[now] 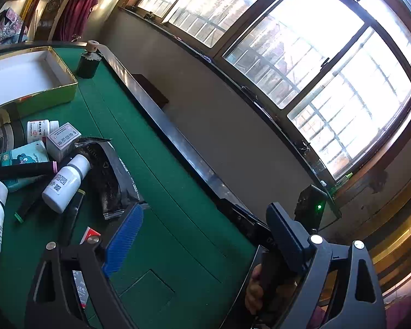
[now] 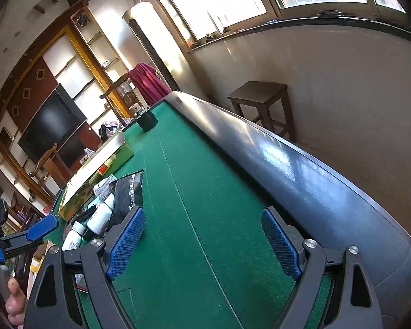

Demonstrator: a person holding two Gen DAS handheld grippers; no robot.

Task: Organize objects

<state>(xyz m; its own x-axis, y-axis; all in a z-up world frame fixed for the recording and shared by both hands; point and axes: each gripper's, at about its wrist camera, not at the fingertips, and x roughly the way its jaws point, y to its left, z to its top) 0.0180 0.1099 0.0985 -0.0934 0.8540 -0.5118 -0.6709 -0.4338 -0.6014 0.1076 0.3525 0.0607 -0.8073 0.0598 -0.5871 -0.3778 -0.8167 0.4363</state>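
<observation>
**A:** What are you seeing from the left wrist right now?

**B:** I'm looking along the left gripper [image 1: 205,238], and its jaws are standing wide apart with nothing but green table felt [image 1: 178,192] showing between them. The clutter is sitting in the left half of the frame: a white pill bottle [image 1: 65,183] lying on its side, a small white carton [image 1: 63,141] above it, a teal packet [image 1: 24,161], a black marker [image 1: 22,170] lying across that packet, and a black foil pouch [image 1: 112,175] just beside the bottle.

**A:** And where is it all supposed to be going?

**B:** I'm judging the gold-edged open box [image 1: 54,65] at upper left to be the destination. Its white interior is showing bare in this view, so sorting is barely under way.

**A:** Why are both tools sitting off to the side?

**B:** I'm reading it as an approach pose. The right gripper [image 2: 202,241] is also gaping, over bare felt at lower centre of its frame, with the pile off at lower left. Keeping the jaws spread suits the bottle, which is a fat round thing.

**A:** Anything worrying you?

**B:** The bottle is resting on other items, so I'm expecting it to roll if nudged. The dark pot [image 1: 87,65] beside the box is standing well apart from the heap.
</observation>
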